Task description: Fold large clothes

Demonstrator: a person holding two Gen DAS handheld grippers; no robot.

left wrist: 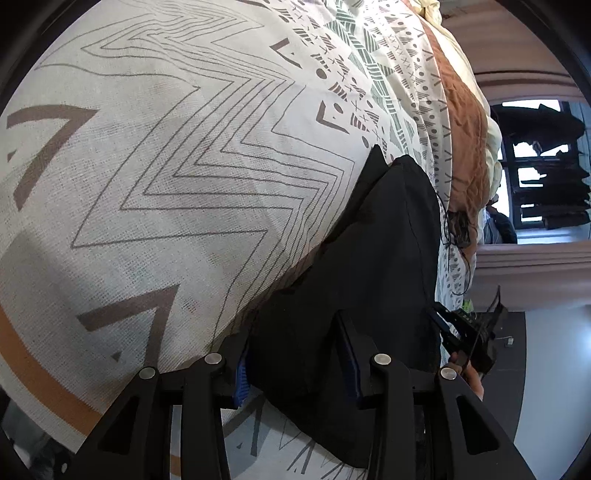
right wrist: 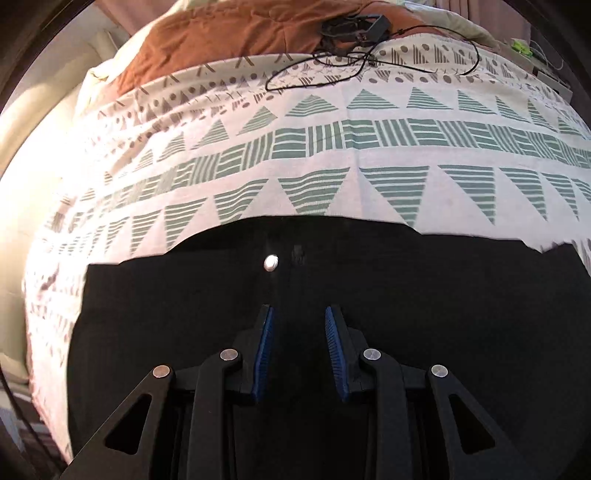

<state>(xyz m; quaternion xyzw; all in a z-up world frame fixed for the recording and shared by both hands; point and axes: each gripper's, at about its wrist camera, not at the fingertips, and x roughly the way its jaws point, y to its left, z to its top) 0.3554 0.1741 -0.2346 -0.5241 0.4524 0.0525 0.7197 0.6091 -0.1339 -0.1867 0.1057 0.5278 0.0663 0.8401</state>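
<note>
Left wrist view: left gripper [left wrist: 295,354] low in front, fingers apart, blue pads [left wrist: 241,373] on the inside, black pants [left wrist: 369,258] lying between them. Cannot tell if the pads touch the cloth. Pants stretching away toward the right on a patterned bedspread [left wrist: 147,184] with grey zigzag lines. Past the pants edge, the right gripper [left wrist: 458,332] and a bit of a hand [left wrist: 471,376]. Farther on, a brown blanket [left wrist: 465,122], then a dark window [left wrist: 543,162].

Right wrist view: right gripper [right wrist: 299,347] low in front, fingers apart with a gap, blue pads [right wrist: 264,354] facing each other, nothing pinched, hanging just over the black pants [right wrist: 406,295]. Pants spread flat across the near part of the bedspread [right wrist: 332,192], with a shiny button [right wrist: 271,263] just past the fingertips. Beyond the pants edge, rows of green striped triangles. Farther up, a thin black cord [right wrist: 354,62] looping on the cloth, touching the brown blanket [right wrist: 229,33] at the far end.
</note>
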